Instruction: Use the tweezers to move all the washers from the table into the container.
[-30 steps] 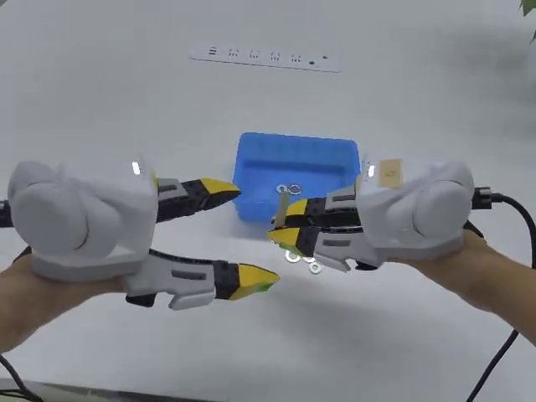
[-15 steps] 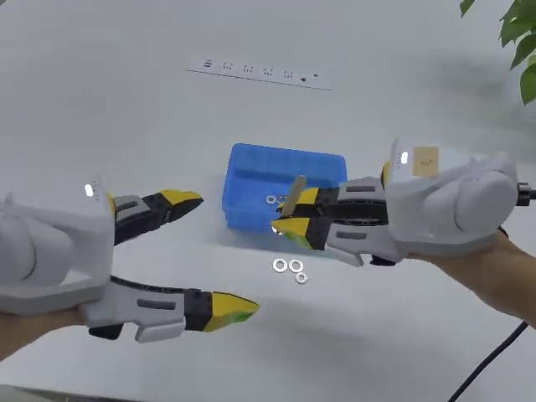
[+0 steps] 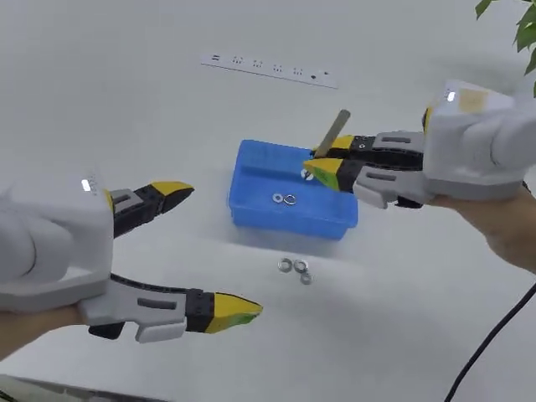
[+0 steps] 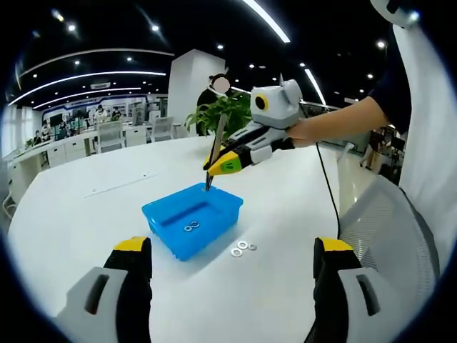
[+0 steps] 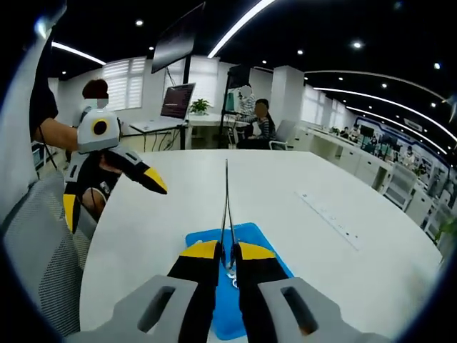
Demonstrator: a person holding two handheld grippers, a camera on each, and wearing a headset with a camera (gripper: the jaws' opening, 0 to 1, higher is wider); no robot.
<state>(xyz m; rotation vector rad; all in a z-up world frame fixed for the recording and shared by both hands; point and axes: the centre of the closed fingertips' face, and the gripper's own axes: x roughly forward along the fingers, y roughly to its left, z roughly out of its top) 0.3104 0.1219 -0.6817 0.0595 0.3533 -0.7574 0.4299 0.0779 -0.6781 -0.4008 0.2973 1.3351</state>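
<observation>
The right gripper (image 3: 327, 157) pinched the tweezers (image 3: 337, 127) above the far right corner of the blue container (image 3: 289, 219). Their long axis stood steep, the upper end leaning far and right and the lower end pointing down into the container; possibly the tips carried something. Two washers (image 3: 284, 198) lay inside, and three loose washers (image 3: 296, 268) lay on the table (image 3: 126, 109) just near of it. The left gripper (image 3: 213, 249) hung spread at near left.
</observation>
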